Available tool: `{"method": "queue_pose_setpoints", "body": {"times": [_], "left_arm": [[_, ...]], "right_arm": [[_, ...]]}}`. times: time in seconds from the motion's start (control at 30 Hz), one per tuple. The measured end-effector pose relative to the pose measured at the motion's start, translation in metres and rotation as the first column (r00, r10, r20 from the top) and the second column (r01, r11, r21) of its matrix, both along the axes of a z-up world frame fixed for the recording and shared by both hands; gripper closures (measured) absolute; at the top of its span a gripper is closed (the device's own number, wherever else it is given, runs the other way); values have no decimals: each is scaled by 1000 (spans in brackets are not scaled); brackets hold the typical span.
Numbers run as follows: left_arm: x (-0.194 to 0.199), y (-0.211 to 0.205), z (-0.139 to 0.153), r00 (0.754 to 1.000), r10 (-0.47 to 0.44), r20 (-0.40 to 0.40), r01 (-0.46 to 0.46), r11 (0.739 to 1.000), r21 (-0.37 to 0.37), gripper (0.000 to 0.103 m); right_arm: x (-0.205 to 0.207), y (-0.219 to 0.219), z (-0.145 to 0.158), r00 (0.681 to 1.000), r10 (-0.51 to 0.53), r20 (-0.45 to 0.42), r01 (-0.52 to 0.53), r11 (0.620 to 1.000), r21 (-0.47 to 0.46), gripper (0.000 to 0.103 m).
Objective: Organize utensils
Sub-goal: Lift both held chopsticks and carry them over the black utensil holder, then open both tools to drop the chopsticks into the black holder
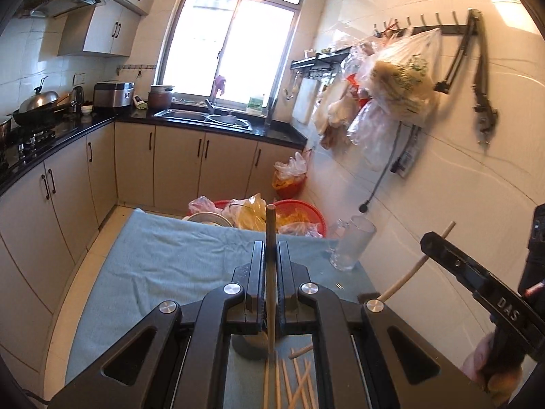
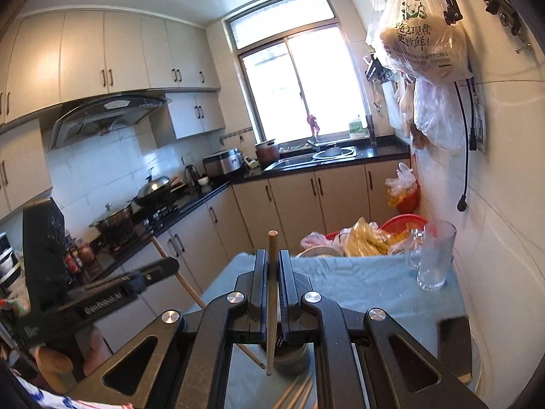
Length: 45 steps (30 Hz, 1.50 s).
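We see the left tongs (image 1: 271, 259) clenched on one wooden chopstick (image 1: 270, 272), held upright above the blue-clothed bench (image 1: 163, 259). The right tongs (image 2: 271, 269) are likewise clenched on a second chopstick (image 2: 271, 293), its tip rising past the fingers. Beneath both tongs, at the bench's near edge, we note a dark round holder (image 2: 289, 358), partly hidden, and beside it loose chopsticks (image 1: 293, 381) lying on the cloth. A clear glass mug (image 2: 434, 255) stands upright at the far right corner of the bench. Red baskets (image 1: 299, 214) with plastic bags lie beyond the far edge.
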State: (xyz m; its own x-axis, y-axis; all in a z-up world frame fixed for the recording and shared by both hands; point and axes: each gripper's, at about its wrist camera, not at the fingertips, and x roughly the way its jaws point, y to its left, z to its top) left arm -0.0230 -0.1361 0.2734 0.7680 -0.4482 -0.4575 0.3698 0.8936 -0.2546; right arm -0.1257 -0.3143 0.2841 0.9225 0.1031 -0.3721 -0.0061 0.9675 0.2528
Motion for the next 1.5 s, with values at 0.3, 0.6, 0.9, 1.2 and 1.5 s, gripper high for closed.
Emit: {"method": "queue_pose_setpoints", "body": {"times": [0.3, 0.6, 0.9, 1.2, 1.5], "left_arm": [[61, -19, -38, 995, 17, -98, -15, 1000, 21, 97], [63, -8, -46, 991, 6, -135, -9, 1000, -25, 97], [36, -2, 1, 998, -44, -33, 41, 996, -83, 97], [62, -22, -20, 1000, 14, -21, -15, 1000, -10, 97], [89, -28, -80, 979, 54, -196, -45, 998, 47, 97]], "right_arm": [[64, -13, -49, 992, -40, -123, 43, 999, 18, 97], [84, -23, -92, 976, -33, -214, 40, 999, 27, 97], [87, -19, -88, 980, -21, -200, 23, 1000, 10, 97], [92, -15, -97, 976, -31, -218, 31, 1000, -3, 97], [100, -23, -115, 964, -52, -262, 55, 998, 3, 95]]}}
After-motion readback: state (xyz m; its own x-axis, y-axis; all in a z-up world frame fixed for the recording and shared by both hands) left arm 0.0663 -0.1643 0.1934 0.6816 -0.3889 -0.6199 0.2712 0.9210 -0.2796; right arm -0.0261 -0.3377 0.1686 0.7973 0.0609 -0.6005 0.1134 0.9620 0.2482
